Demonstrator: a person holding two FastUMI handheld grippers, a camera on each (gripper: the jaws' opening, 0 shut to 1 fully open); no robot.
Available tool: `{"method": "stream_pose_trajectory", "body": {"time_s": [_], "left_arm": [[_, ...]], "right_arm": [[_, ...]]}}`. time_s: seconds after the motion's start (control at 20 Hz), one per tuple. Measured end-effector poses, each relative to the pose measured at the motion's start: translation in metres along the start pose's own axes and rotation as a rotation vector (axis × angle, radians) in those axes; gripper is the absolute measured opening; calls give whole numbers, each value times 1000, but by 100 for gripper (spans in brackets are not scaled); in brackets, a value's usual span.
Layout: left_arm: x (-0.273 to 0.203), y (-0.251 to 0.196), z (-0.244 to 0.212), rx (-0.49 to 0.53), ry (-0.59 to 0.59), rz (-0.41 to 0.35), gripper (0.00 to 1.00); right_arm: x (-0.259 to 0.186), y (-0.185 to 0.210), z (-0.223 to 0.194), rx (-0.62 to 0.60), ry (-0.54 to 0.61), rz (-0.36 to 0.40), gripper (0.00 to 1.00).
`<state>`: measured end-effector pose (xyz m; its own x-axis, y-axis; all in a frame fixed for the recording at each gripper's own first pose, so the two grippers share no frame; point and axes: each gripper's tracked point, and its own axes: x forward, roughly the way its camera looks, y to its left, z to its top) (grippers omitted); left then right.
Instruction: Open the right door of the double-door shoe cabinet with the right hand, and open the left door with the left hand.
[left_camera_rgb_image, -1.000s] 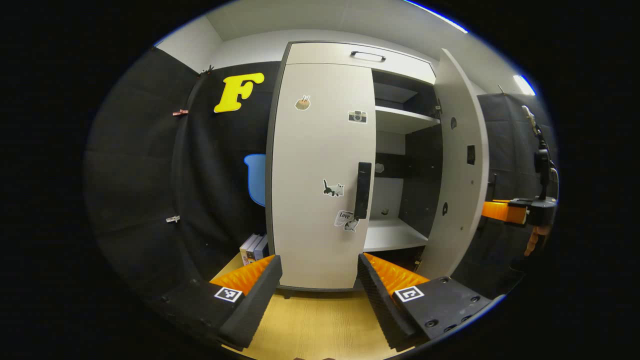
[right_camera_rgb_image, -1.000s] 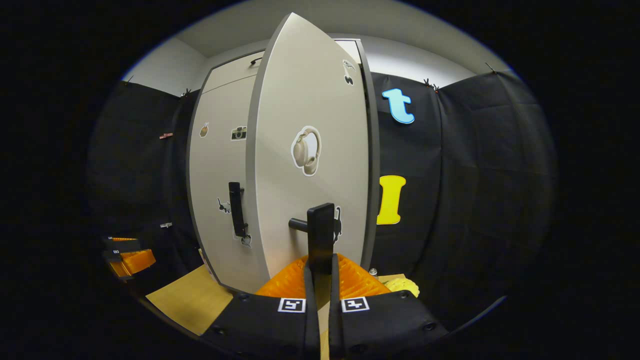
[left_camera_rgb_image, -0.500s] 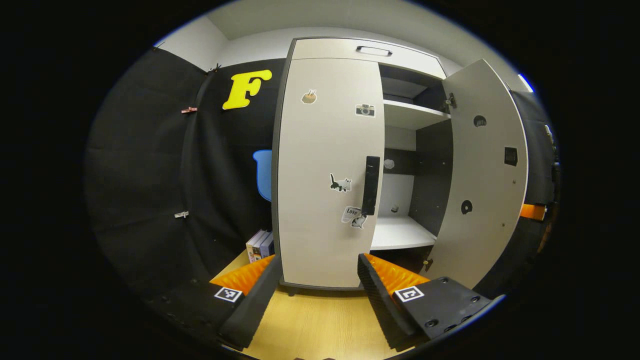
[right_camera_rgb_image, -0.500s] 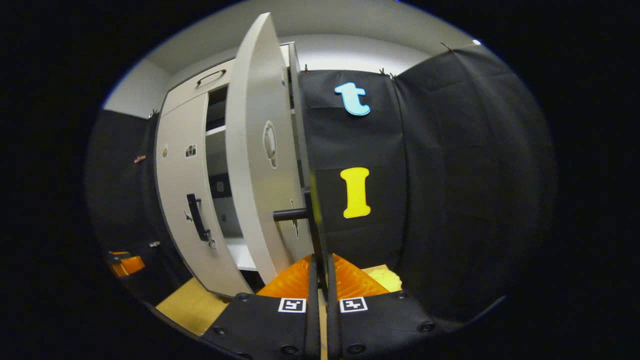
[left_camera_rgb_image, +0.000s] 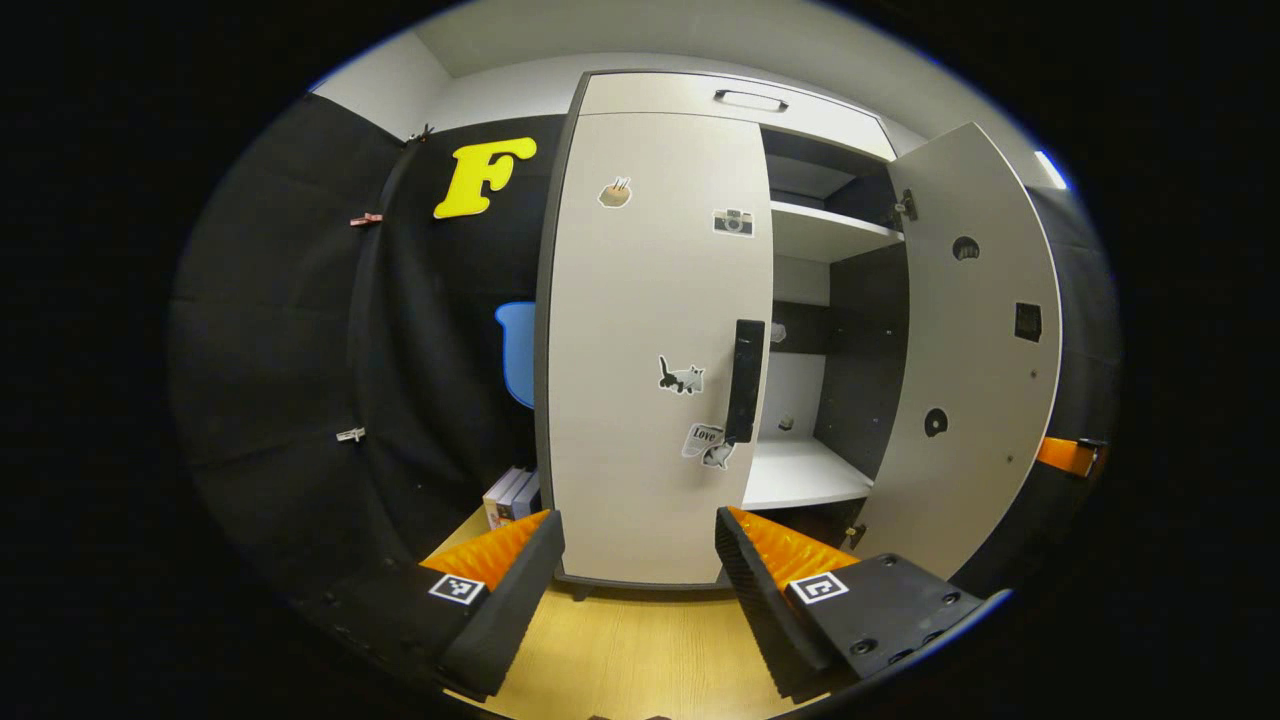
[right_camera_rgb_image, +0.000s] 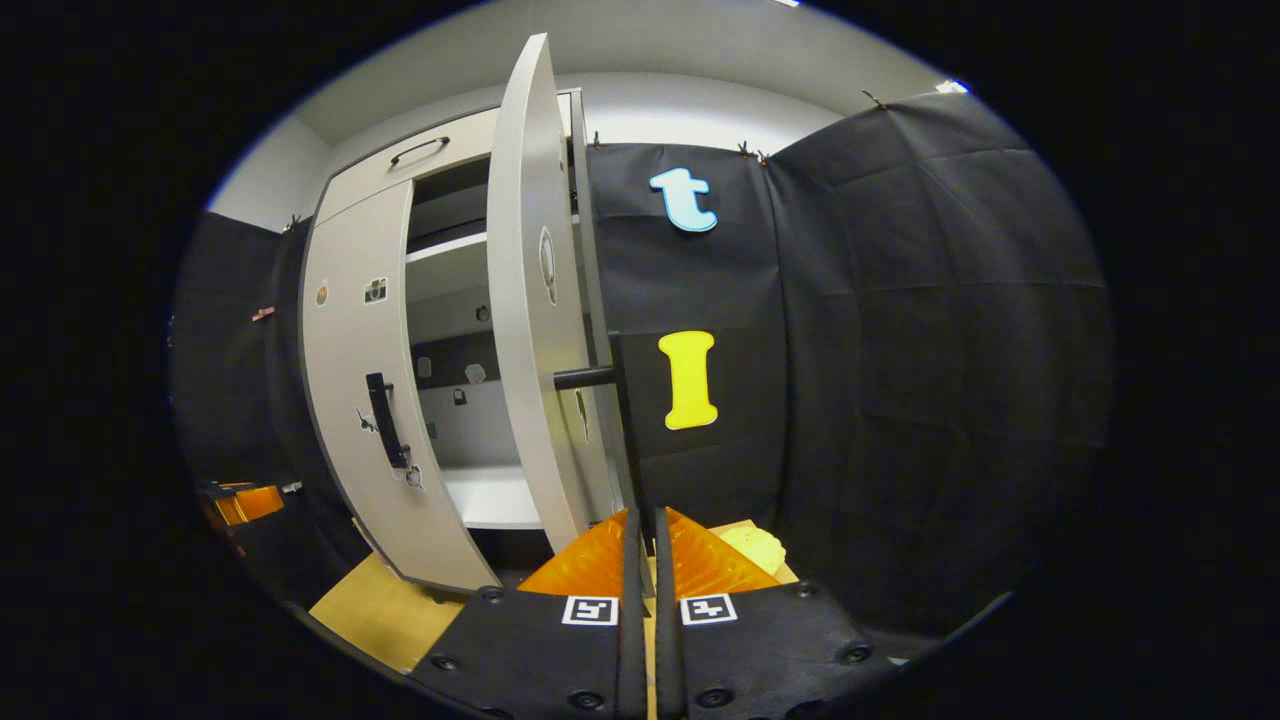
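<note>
Right hand-held gripper (right_camera_rgb_image: 640, 545) is clamped on the black bar handle (right_camera_rgb_image: 628, 430) of the tall pale-grey double-door shoe cabinet's (left_camera_rgb_image: 735, 95) right door (left_camera_rgb_image: 975, 350), which stands swung wide at 3 o'clock, so that half looks done. Its left door (left_camera_rgb_image: 650, 340) is shut; the left hand-held gripper (left_camera_rgb_image: 640, 560), jaws wide and empty, sits short of the black vertical handle (left_camera_rgb_image: 745, 380) at 12 o'clock.

right gripper (right_camera_rgb_image: 640, 560) bottom centre, clamped on right door handle (right_camera_rgb_image: 625, 420); right door (right_camera_rgb_image: 525, 300) swung open, left door (right_camera_rgb_image: 350, 380) closed.
</note>
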<state>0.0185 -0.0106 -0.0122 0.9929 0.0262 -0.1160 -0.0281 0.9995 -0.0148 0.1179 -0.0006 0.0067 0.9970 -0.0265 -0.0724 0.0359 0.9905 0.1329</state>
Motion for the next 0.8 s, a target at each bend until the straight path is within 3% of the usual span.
{"method": "stream_pose_trajectory", "body": {"time_s": [0.2, 0.35, 0.4, 0.45, 0.5, 0.55, 0.6, 0.8], "left_arm": [[20, -11, 15, 8, -30, -49, 95], [39, -25, 33, 52, -75, -85, 92], [46, -31, 38, 67, -89, -93, 95], [52, -37, 42, 79, -99, -102, 95], [60, -43, 46, 86, -107, -113, 95], [68, -49, 49, 89, -112, -120, 95], [74, -54, 52, 89, -119, -124, 95], [106, -71, 60, 77, -134, -128, 94]], "right_arm": [[-4, -5, 5, 23, -40, -55, 11], [-10, -12, 2, 3, -47, -94, 30], [-11, -12, 0, 0, -43, -95, 49], [-13, -11, -3, 1, -33, -93, 56], [-16, -7, -6, 3, -18, -84, 77], [-18, -7, -10, 4, -3, -87, 80], [-22, -7, -12, 3, 7, -87, 93], [-25, 5, -13, 4, 10, -54, 96]]}}
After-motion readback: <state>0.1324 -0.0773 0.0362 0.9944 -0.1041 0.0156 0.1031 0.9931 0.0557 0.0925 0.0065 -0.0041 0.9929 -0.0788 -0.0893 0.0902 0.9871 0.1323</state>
